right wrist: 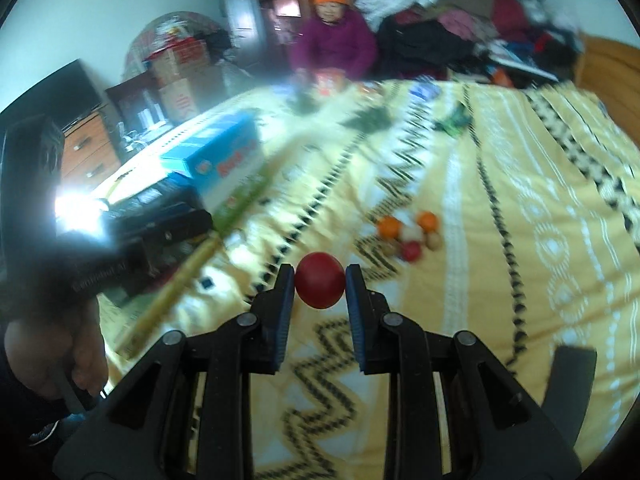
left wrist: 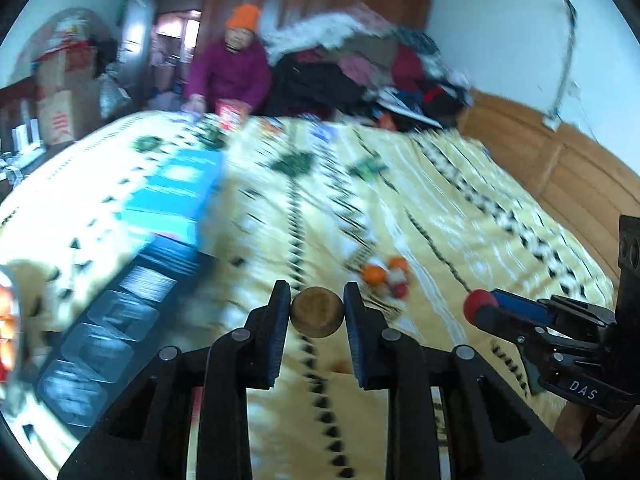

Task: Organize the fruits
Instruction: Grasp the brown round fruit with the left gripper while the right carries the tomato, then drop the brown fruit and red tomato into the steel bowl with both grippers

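With our left gripper point(left wrist: 317, 300) clamping a brown fruit point(left wrist: 317, 312) and our right gripper point(right wrist: 321, 280) a red fruit point(right wrist: 320, 286), either round fruit may slip and roll across the bedspread point(left wrist: 440, 200).

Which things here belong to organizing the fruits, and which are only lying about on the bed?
Job:
- brown fruit, in left gripper
- red fruit, in right gripper
- fruit pile on the bedspread

Lying about:
- blue box
- black tray
- clothes heap
- cardboard boxes
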`<state>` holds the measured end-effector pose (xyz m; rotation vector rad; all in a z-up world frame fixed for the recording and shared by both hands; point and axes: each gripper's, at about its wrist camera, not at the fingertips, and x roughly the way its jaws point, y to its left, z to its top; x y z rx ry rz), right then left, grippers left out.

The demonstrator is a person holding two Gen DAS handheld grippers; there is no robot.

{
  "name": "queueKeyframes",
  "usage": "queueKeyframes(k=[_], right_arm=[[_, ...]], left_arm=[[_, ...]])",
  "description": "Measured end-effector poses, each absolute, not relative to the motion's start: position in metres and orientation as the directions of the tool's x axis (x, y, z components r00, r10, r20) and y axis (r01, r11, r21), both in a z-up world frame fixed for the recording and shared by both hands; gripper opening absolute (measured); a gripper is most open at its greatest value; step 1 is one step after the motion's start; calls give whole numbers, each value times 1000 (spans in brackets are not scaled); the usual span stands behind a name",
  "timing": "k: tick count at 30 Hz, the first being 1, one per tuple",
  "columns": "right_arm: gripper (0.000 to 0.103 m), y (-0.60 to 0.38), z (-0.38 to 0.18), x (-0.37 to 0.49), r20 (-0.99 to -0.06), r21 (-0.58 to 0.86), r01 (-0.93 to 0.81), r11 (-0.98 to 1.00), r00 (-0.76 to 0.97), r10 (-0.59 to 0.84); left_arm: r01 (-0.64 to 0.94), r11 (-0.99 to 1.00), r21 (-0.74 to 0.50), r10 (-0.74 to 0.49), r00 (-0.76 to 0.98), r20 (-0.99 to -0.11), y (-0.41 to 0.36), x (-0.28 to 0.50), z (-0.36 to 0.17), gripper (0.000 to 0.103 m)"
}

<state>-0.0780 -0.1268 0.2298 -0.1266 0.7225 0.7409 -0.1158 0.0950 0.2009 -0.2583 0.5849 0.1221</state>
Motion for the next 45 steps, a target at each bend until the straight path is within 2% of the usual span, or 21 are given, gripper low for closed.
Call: queueKeyframes(k=[7,14,20,27,34,42,44,45], right_arm=[[26,-27,280,-102,-571,140,-793,593,425,702],[26,86,300,-149,-552,147,-908,393,254,794],[26,173,280,-176,-605,204,-944,260,87,791],[26,246,239,-187,-698,272,-936,222,-33,715],[27,270,223,-199,-754,238,-944,230,-31,657],[27,283,226,-212,-758,219,-952,215,-27,652],[27,286,226,-215,-759,213,-954,211,-26,650],[27,287,225,-216,-761,211,-955,209,-26,648]], left_arm=[[-454,866,-209,309,815,-491,219,-199,245,27],[-660,716,-226,485,704,-519,317,-269,231,27],[-748,630,-209,530,611,-588,365,-295,197,27],[-794,583,-171,536,534,-654,395,-313,166,27],[-811,558,-174,532,511,-675,412,-319,154,27],[-821,543,-176,542,503,-673,420,-328,153,27],[-826,534,-181,545,500,-673,422,-330,153,39],[-833,524,-179,552,492,-673,423,-331,154,52]])
